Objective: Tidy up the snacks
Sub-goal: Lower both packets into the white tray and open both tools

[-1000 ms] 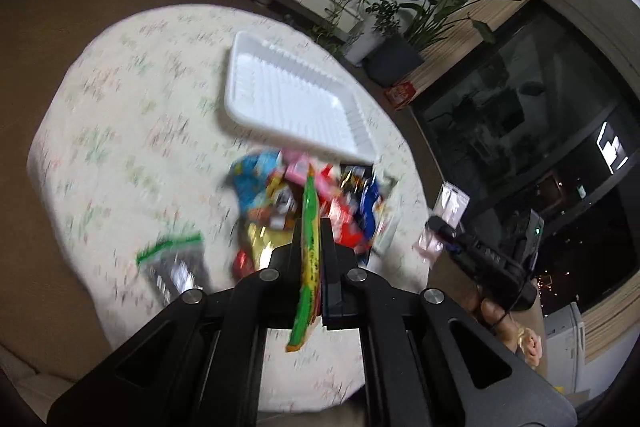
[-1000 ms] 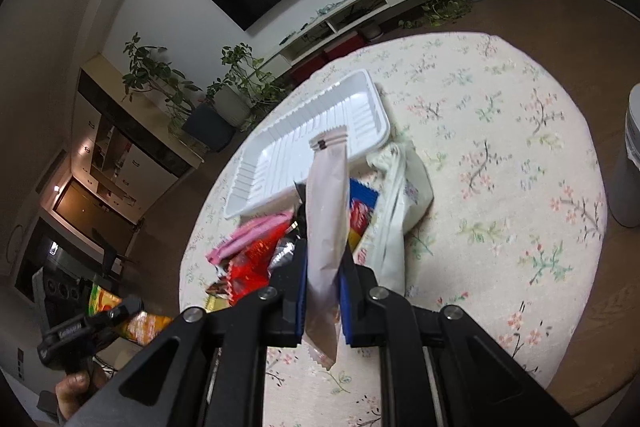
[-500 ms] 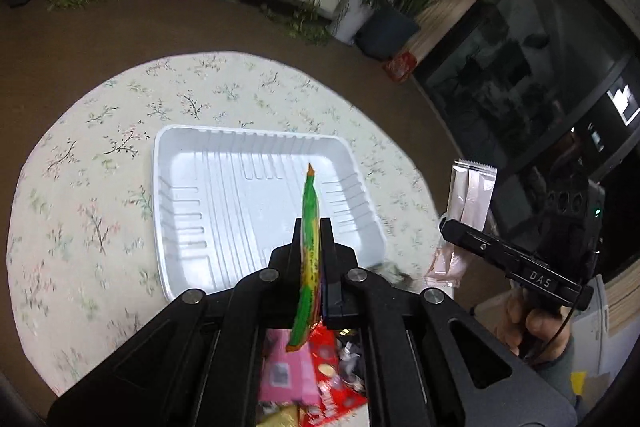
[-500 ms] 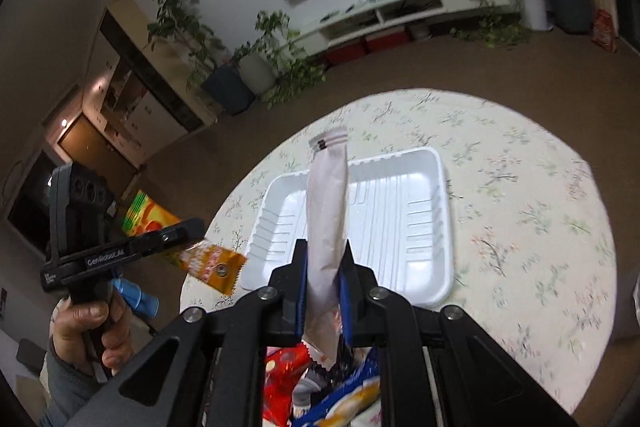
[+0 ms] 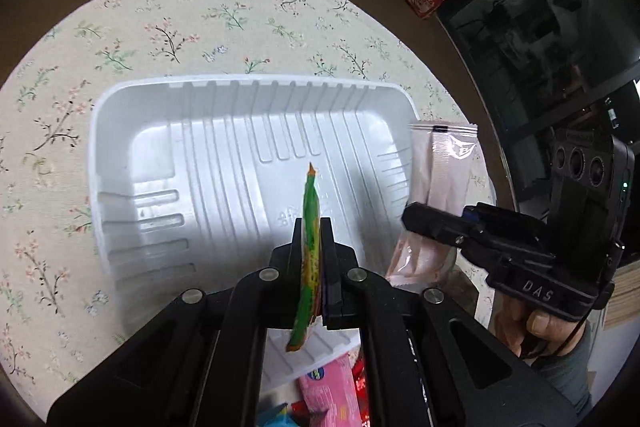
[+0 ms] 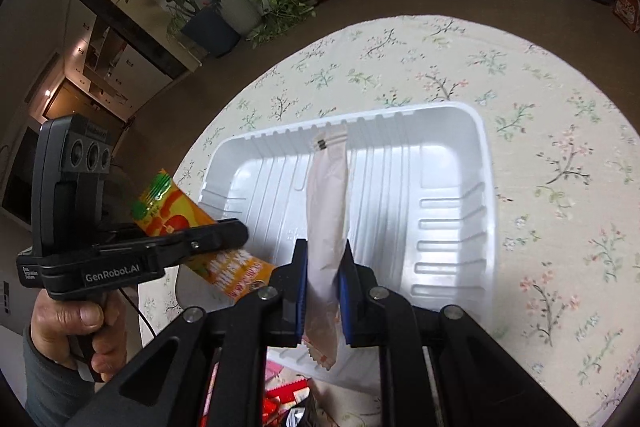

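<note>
The white tray (image 5: 132,131) sits empty on the round floral tablecloth (image 5: 120,27), and everything else is best placed against it. Directly over its floor hangs the green-and-orange packet (image 5: 310,227), seen edge-on and clamped between the closed jaws of the left gripper (image 5: 311,239). At the tray's right rim, partly over the edge, the pale pink sachet (image 5: 436,179) hangs pinched upright in the closed right gripper (image 6: 323,259); from that gripper's own camera the sachet lies across the middle of the tray. Neither packet appears to touch the tray, so both are held just above it.

A second ago both grippers were back over the heap of loose snacks (image 5: 332,395), with the tray well beyond them near the far side of the cloth. Both have since swung forward, packets unchanged in their grips, and the heap now shows only as a strip of pink, red and blue wrappers at the tray's near rim, below the fingers. The tray has not shifted on the cloth.

This reads as the carry being nearly done and the drop-off being the step in hand: both snacks are positioned for release, the left one more squarely inside than the right. The sachet at the rim could slide out unless it is brought further inward first.
</note>
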Tool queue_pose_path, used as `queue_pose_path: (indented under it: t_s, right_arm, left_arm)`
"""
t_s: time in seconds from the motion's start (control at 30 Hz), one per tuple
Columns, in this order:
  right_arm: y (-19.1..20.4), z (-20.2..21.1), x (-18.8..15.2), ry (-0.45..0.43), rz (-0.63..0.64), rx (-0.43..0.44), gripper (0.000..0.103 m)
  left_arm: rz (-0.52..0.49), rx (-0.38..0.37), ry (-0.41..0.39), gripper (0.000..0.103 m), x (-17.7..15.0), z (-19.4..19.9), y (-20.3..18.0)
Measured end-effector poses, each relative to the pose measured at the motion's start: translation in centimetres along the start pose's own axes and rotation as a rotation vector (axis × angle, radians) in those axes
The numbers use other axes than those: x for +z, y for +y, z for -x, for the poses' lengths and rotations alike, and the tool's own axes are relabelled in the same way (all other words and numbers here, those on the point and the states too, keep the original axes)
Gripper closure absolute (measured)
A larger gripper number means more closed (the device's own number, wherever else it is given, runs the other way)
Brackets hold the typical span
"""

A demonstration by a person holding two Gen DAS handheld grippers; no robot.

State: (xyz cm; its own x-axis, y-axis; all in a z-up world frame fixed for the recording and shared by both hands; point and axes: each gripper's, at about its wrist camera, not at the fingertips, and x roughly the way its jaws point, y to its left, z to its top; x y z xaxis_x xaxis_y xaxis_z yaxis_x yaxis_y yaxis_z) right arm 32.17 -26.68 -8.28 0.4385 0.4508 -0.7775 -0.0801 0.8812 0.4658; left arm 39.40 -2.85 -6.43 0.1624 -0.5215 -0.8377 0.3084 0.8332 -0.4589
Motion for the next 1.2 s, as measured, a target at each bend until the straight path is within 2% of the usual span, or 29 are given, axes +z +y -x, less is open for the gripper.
queue_pose_path:
  t_s: [0.3,0.7,0.8,0.93,0.97,1.0,1.03,1.07,1.1,1.17,1.2]
  right_arm:
    - [-0.8,-3.3,0.6,0.055,-0.019,-0.015,0.088]
    - [-2.3,-4.1,0.3,0.060,-0.039,-0.040,0.083]
    - [-2.2,-4.1,0.4,0.058,-0.041,-0.036,0.077]
    - [-1.4,-4.4,0.7,0.056,-0.021,-0.030,0.064]
    - [-1.2,-4.3,0.7,0.052,-0.012,-0.037,0.056]
    - [-1.0,-4.1,0.6,0.048,-0.006,-0.048,0.053]
    - [-0.9,-3.8,0.6,0.042,-0.007,-0.052,0.052]
    - [-0.9,-3.5,0.6,0.037,-0.011,-0.048,0.051]
    - [-1.0,-3.0,0.7,0.024,-0.021,-0.040,0.050]
    - [-1.1,-1.3,0.8,-0.017,-0.043,-0.036,0.046]
    - [-1.1,-0.4,0.8,-0.039,-0.046,-0.026,0.045]
  left_arm:
    - [0.021,0.035,-0.006,0.098,1.0,-2.0,0.7]
    - [0.042,0.070,0.010,0.094,1.6,-4.0,1.3]
    - [0.034,0.085,0.017,0.092,1.5,-4.3,1.0]
    - [0.034,0.108,0.012,0.089,1.5,-4.2,0.6]
    - [0.031,0.115,0.011,0.080,1.5,-4.1,0.4]
    - [0.026,0.119,0.006,0.059,1.5,-3.9,0.2]
    - [0.023,0.118,-0.004,0.044,1.5,-3.6,0.0]
    - [0.024,0.125,-0.020,0.029,1.5,-3.3,-0.2]
    - [0.026,0.124,-0.036,0.020,1.6,-2.8,-0.3]
    - [0.032,0.102,-0.055,0.013,1.5,-1.8,-0.5]
    - [0.028,0.102,-0.071,0.013,1.5,-1.1,-0.7]
